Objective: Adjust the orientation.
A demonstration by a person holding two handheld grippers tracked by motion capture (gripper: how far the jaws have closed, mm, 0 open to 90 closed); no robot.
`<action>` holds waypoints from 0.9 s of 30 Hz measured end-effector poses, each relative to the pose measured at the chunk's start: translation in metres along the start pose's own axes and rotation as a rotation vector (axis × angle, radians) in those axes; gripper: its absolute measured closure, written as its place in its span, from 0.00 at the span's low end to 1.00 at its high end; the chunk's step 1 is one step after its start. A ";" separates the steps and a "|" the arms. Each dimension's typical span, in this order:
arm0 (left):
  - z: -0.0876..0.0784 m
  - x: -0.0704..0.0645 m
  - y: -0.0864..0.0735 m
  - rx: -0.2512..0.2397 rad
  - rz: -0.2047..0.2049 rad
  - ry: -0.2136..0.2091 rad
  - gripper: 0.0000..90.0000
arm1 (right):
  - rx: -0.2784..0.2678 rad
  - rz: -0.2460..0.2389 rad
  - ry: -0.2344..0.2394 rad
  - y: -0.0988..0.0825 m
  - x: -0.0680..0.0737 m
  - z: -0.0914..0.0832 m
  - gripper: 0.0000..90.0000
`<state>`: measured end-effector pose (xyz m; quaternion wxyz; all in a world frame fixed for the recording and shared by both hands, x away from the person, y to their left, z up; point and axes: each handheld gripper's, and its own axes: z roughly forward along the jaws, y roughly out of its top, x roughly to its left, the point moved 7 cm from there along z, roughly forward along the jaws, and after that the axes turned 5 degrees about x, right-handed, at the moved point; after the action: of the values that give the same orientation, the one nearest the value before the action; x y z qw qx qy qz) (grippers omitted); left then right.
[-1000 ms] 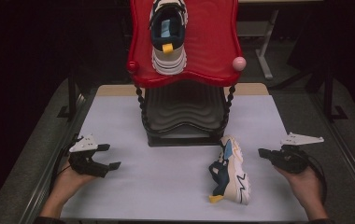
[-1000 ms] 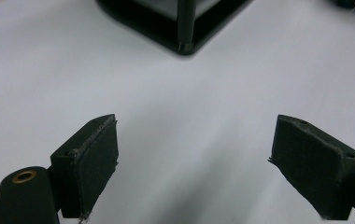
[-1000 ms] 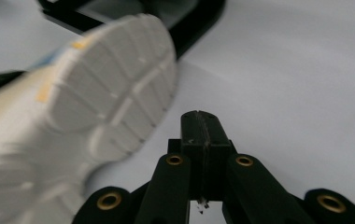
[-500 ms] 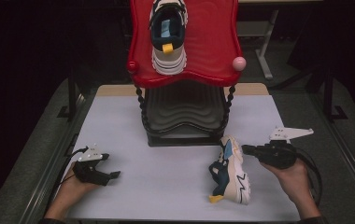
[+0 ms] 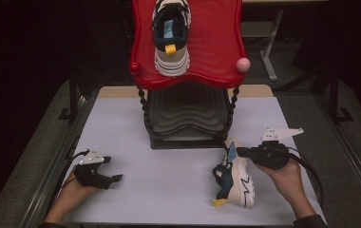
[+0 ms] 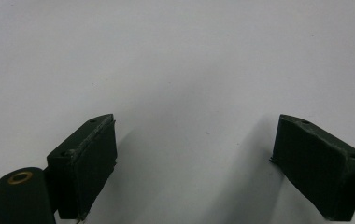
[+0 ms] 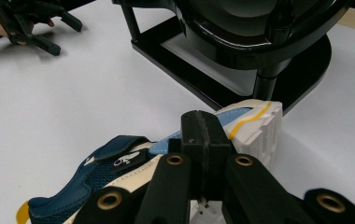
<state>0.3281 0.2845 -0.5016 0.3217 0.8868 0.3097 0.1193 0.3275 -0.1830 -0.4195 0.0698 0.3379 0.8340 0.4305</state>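
Note:
A navy, cream and white sneaker [image 5: 233, 173] lies on its side on the white table [image 5: 169, 190], heel toward the rack. My right gripper [image 5: 239, 152] is shut, its tips at the sneaker's heel. In the right gripper view the joined pads [image 7: 205, 135] sit just over the sneaker [image 7: 119, 172], with nothing seen between them. A matching sneaker [image 5: 170, 35] stands on the red top shelf [image 5: 216, 42]. My left gripper [image 5: 113, 169] rests open at the front left of the table. The left gripper view has its jaws [image 6: 194, 163] wide apart over bare white surface.
The rack's black wavy lower shelf [image 5: 188, 118] and base stand mid-table behind the sneaker. A pink ball [image 5: 242, 63] caps the red shelf's right corner. Dark metal rails run along both table sides. The left gripper [image 7: 68, 37] lies far off in the right gripper view.
My right gripper has moved left to the heel of the lying sneaker. My left hand has sunk onto the table and stayed there.

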 end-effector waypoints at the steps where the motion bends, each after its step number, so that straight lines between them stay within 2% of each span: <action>1: 0.000 0.000 0.000 -0.001 -0.001 0.000 0.14 | 0.002 -0.003 -0.007 0.000 0.000 0.000 1.00; 9: 0.000 0.000 0.000 -0.001 0.000 0.000 0.14 | 0.003 -0.004 -0.031 -0.002 -0.003 -0.005 1.00; 12: 0.000 0.000 0.000 -0.001 0.000 0.000 0.14 | -0.015 0.024 -0.031 -0.006 -0.009 -0.011 1.00; 16: 0.000 0.000 0.000 -0.001 0.000 0.001 0.14 | -0.021 0.033 -0.044 -0.009 -0.013 -0.017 1.00; 23: 0.000 0.000 0.000 -0.002 0.001 0.002 0.15 | -0.030 0.075 -0.089 -0.025 -0.032 -0.034 1.00; 27: 0.000 0.000 0.000 -0.002 0.002 0.002 0.14 | -0.015 0.107 -0.112 -0.036 -0.043 -0.041 1.00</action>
<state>0.3280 0.2844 -0.5016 0.3221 0.8866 0.3092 0.1208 0.3252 -0.2520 -0.4289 0.0959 0.4052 0.8062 0.4204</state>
